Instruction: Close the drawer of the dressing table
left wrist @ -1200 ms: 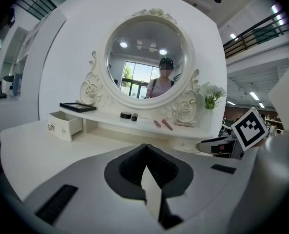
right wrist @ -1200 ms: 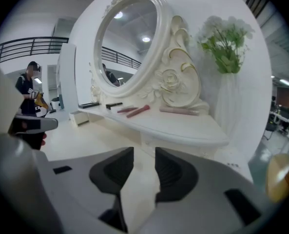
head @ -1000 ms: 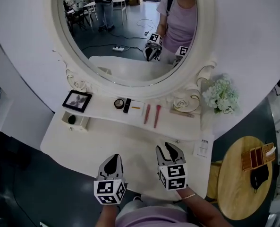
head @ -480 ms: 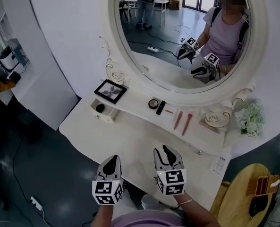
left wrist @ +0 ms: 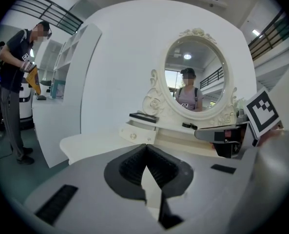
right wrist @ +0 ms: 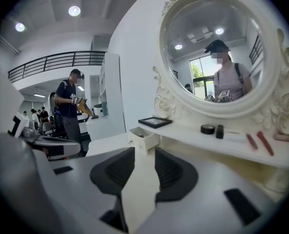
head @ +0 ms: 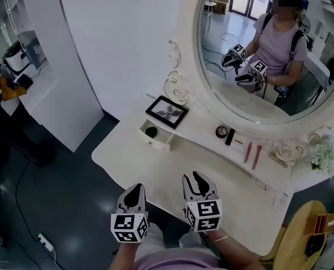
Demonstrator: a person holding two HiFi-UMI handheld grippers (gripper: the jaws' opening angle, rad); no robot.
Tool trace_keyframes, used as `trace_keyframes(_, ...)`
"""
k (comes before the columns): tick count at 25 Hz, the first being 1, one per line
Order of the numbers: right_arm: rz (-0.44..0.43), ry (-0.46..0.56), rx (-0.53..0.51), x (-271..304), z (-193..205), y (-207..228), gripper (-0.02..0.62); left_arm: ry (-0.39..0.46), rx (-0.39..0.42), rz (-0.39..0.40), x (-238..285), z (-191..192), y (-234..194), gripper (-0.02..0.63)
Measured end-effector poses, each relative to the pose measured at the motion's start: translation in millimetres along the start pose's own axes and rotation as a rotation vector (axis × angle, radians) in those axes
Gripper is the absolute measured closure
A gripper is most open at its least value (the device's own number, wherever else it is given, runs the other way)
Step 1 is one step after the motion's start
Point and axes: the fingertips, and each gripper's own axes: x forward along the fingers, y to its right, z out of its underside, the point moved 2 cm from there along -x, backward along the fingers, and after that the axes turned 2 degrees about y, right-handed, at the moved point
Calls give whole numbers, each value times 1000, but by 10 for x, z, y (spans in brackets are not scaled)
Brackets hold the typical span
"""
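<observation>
Facing the drawer [head: 156, 136], pulled out below the picture frame [head: 167, 111] at 11 o'clock from the right gripper [head: 199, 178]. Expecting a light, stiff slide; favouring a flat push on its front beside the knob [head: 150, 143]. Carrying left gripper [head: 134, 189] fingers pressed together, right fingers slightly spread, both empty.

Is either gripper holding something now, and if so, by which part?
Nothing is held. The left gripper has its jaws together on nothing; the right gripper has its jaws apart and empty. The open drawer is untouched.
</observation>
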Motion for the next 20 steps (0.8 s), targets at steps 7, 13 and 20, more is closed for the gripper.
trace_keyframes(7, 35, -19, 10, 640, -86, -706, 471, -13, -1, 33, 39, -136, -890, 606)
trace_keyframes(13, 71, -43, -6, 1006, -113, -1057, 471, -35, -23, 54, 7, -137, -1384, 606)
trace_keyframes(20, 136, -104, -2, 1322, -16, -1063, 471, -57, -52, 59, 104, -108, -1680, 606)
